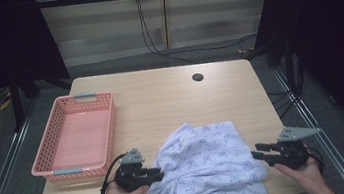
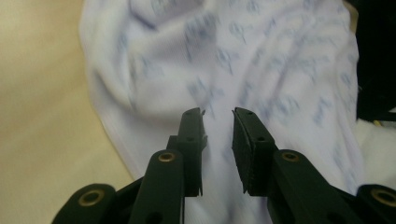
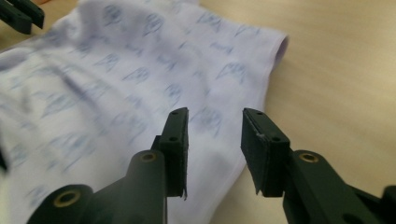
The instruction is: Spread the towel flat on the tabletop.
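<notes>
Right now your two hands sit at either side of the crumpled white cotton garment with a small blue print [image 1: 207, 165], which lies on the near half of the pale wooden table [image 1: 160, 98], its near edge reaching the table's front edge. Take that garment as your landmark. Your left gripper [image 1: 159, 173] is at its left edge, jaws pointing in toward the cloth; in the left gripper view [image 2: 218, 122] the two black jaws stand a little apart, with cloth lying beneath and beyond the gap, and the pads press on nothing. Whether the tips brush the fabric is hard to say, as that view is blurred. Your right gripper [image 1: 258, 151] is at the garment's right edge, also aimed inward. In the right gripper view [image 3: 215, 119] its jaws are spread, one above the cloth and the other above bare wood, with the garment's hemmed edge running under the gap between them; nothing is pinched there. Beyond the garment and to its left stands the pink plastic lattice basket with grey handles [image 1: 109, 135], well apart from the cloth. Farther beyond the garment, toward the table's far edge, is the round dark cable hole [image 1: 197, 77].
</notes>
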